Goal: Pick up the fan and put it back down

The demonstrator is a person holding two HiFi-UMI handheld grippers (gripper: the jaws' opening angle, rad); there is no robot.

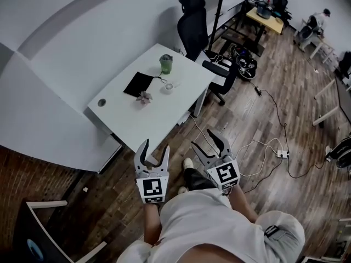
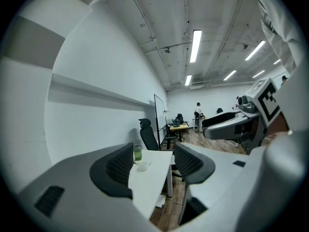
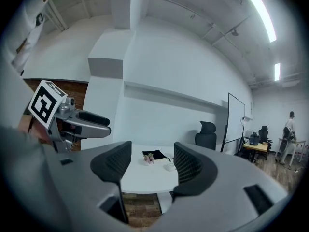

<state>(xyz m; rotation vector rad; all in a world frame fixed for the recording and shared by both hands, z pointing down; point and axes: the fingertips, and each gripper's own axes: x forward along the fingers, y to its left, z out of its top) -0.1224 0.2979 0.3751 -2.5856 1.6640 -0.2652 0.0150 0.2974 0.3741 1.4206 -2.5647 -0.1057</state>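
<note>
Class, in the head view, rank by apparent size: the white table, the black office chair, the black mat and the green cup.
1. white table
2. black office chair
3. black mat
4. green cup
The chair stands farther away, so this ranks looks only.

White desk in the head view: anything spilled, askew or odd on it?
Nothing stands out. On the white desk the green cup stands upright; the flat black mat, small white fan and pale pink ornament sit near it, nothing spilled.
</note>
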